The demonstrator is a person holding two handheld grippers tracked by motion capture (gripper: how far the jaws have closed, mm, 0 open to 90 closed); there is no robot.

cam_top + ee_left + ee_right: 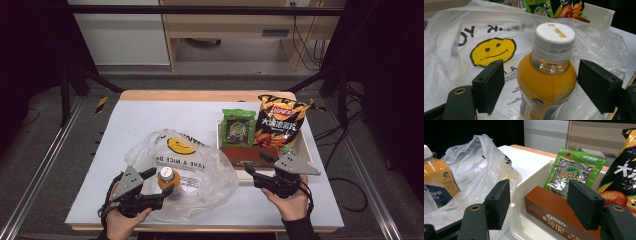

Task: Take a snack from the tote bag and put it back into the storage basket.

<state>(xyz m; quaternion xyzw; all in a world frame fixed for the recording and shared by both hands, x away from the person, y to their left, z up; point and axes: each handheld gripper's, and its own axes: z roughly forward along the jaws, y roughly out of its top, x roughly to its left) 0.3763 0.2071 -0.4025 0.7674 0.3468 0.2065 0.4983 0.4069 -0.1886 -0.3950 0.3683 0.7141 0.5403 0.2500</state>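
White tabletop (pixel 150 120) on a wood-edged bench, dark floor around it; all positions referenced to the plastic bag (pixel 200 175).

Plastic bag: thin, crinkled, translucent, yellow smiley print, lying slumped at the table's near left. Right of it, a white tray (pixel 306 150) with rigid walls holds a glossy chip bag (pixel 280 122), a green foil snack pack (pixel 238 127) and a flat brown cookie box (pixel 559 213).

Juice bottle (pixel 546 82): clear plastic, orange contents, white ribbed cap, standing on the bag's near edge, apparently in its mouth.

Left gripper (pixel 541 85): jaws wide apart, straddling the bottle's shoulder, pads not touching. Right gripper (pixel 541 202): jaws wide apart, holding nothing, hovering over the tray's edge toward the cookie box.

Judgement: packing is early. Bottle at the bag, not visibly sunk inside; three tray items remain.
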